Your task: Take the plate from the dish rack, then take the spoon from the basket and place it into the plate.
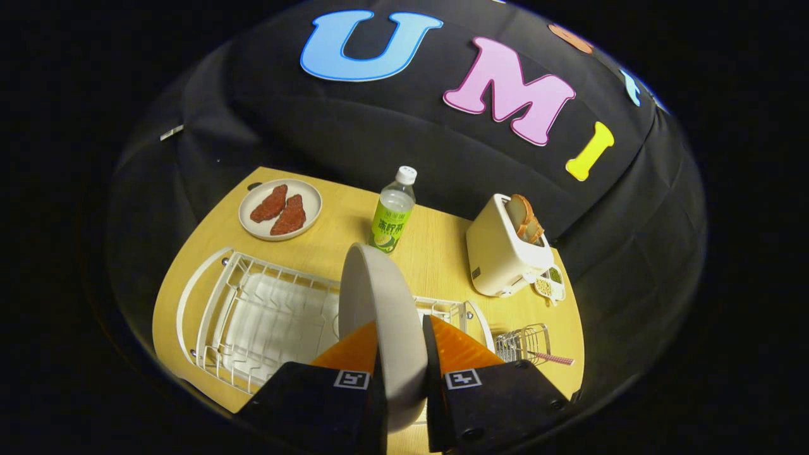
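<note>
Wooden table (436, 253) around me: green-label bottle (393, 212) straight ahead beyond plate rim, toaster (502, 256) with bread slices (526, 220) to right, small seasoning dish (550, 284) just beside it, far plate with two meat pieces (281, 208) to left. White dish rack (253, 316) below, slots bare. My claw (401, 370) clamped on plate (379, 316), both fingers pressing its faces; plate stands on edge, above rack, blocking view ahead. Wire basket (523, 344) right of fingers, spoon (551, 359) handle sticking out of it.
</note>
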`<action>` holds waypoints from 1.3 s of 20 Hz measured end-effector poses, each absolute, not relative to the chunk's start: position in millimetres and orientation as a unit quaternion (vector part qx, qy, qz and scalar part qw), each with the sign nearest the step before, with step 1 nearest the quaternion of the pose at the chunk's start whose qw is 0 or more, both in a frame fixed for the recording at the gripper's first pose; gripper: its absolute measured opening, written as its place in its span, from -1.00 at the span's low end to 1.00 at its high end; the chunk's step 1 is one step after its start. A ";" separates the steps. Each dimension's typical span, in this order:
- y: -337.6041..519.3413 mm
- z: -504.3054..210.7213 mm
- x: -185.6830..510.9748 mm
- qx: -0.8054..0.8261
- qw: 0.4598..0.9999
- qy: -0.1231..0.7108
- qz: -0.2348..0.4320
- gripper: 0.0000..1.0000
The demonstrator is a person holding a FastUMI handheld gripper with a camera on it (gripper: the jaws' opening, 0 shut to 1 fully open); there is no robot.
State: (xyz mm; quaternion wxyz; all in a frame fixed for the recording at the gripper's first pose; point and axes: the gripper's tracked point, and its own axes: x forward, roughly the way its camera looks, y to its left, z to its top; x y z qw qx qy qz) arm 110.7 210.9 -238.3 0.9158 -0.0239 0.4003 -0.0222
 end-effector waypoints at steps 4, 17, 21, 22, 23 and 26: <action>198.6 -209.2 107.8 0.079 0.923 0.377 0.012 -0.43; 33.6 -203.9 -7.5 0.291 0.875 0.375 0.095 -0.44; -5.6 -240.5 -63.8 0.327 0.850 0.403 0.086 -0.44; -12.1 -253.4 -76.8 0.339 0.842 0.411 0.082 -0.44; -18.3 -270.1 -91.1 0.350 0.833 0.422 0.074 -0.43; -31.7 -314.7 -121.6 0.371 0.813 0.445 0.057 -0.44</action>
